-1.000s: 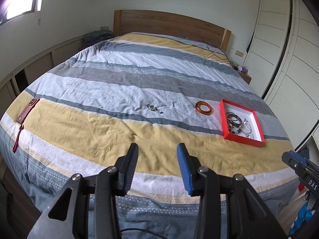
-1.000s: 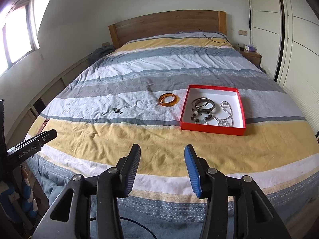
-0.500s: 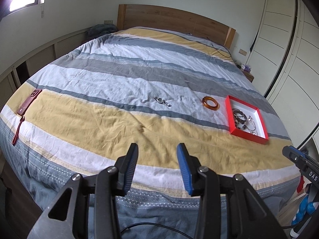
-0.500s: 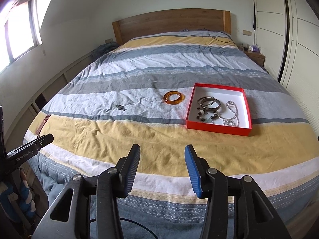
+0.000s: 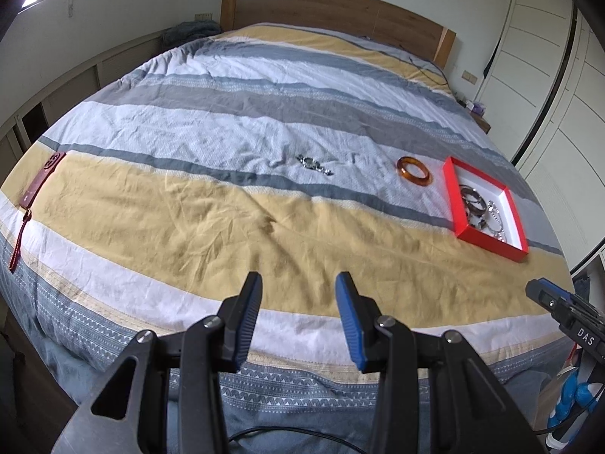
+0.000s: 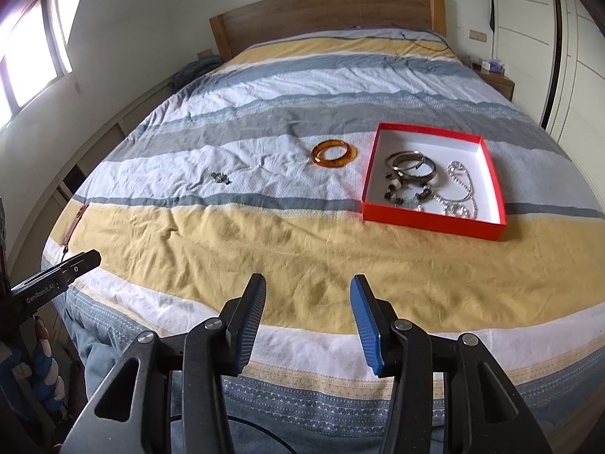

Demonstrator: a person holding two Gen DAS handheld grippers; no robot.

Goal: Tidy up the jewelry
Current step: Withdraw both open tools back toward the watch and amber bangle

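Currently over the near edge of a striped bed (image 5: 211, 227), both pointing down at the duvet. Left gripper (image 5: 298, 283) spread, nothing between the jaws; right gripper (image 6: 307, 287) likewise spread and empty. Red tray (image 6: 431, 221) sitting on the duvet right of centre, already holding silver bangles (image 6: 412, 164), a chain (image 6: 463, 189) and small dark bits. Amber bangle (image 6: 334, 154) lying flat just left of the tray, not touching it. Small silver piece (image 5: 314, 164) further left on the white stripe, well apart from the bangle. Red strap-like item (image 5: 38, 185) at the far left edge. Wooden headboard (image 6: 325, 15) behind, wardrobe doors (image 5: 537, 41) on the right.
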